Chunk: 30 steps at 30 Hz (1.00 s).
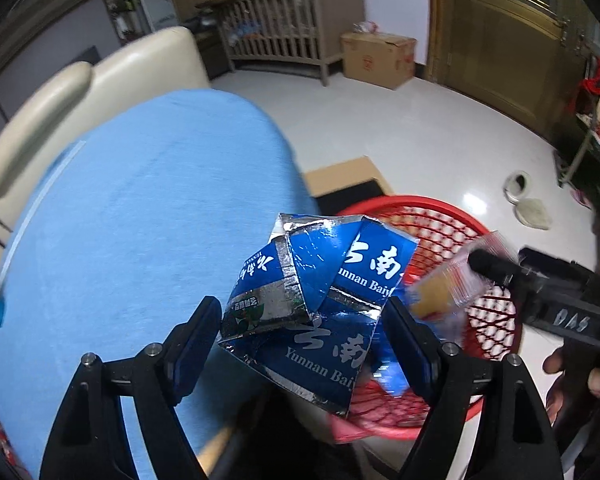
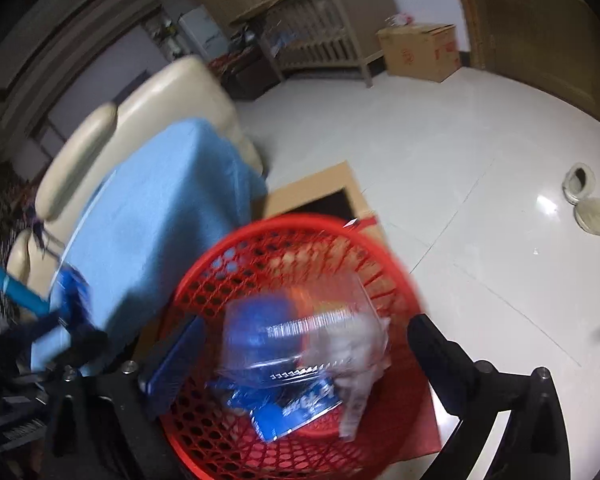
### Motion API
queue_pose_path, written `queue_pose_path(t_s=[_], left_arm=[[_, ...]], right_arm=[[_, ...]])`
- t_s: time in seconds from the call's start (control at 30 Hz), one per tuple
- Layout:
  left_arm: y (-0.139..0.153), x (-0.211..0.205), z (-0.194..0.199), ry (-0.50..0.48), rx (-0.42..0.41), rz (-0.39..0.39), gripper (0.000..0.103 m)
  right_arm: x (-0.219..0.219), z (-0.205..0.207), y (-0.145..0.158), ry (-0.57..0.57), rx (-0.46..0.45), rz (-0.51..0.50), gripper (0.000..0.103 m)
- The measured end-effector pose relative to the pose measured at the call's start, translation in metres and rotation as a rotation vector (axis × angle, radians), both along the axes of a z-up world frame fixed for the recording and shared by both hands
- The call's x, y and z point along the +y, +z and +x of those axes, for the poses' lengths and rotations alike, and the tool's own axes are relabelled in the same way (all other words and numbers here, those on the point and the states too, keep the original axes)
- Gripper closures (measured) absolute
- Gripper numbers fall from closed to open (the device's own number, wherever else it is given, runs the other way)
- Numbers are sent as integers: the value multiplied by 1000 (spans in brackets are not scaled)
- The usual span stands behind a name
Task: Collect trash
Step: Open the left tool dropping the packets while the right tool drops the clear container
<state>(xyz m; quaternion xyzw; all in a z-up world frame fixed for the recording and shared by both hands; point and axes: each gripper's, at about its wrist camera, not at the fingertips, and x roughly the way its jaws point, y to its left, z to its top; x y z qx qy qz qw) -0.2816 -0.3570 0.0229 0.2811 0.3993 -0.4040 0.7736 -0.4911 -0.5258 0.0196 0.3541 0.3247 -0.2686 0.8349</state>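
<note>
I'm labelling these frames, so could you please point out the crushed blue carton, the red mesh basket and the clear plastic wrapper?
crushed blue carton (image 1: 324,312): left wrist view, its printed face.
red mesh basket (image 2: 300,222): right wrist view, its far rim.
clear plastic wrapper (image 2: 320,332): right wrist view, its blurred middle.

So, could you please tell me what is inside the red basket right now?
In the red basket lie a blue printed wrapper and a blurred clear plastic packet over it, apparently dropping in. The packet hides part of the wrapper and the basket floor beneath.
</note>
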Motion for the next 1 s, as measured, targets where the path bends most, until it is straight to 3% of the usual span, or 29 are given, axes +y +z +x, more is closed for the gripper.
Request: queue_pose_path(t_s=[0.23, 0.4, 0.57, 0.8, 1.0], left_arm=[[-27, -19, -18, -77, 57, 78, 20], [-3, 6, -14, -48, 6, 5, 20], [21, 37, 0, 16, -45, -62, 20], [21, 85, 17, 99, -6, -107, 20], [19, 109, 22, 116, 35, -151, 18]], right_arm=[[-13, -29, 27, -85, -56, -31, 1], [-2, -22, 42, -55, -62, -61, 1], [27, -4, 39, -19, 1, -88, 1], [91, 0, 25, 70, 129, -153, 1], [115, 6, 24, 66, 168, -205, 1]])
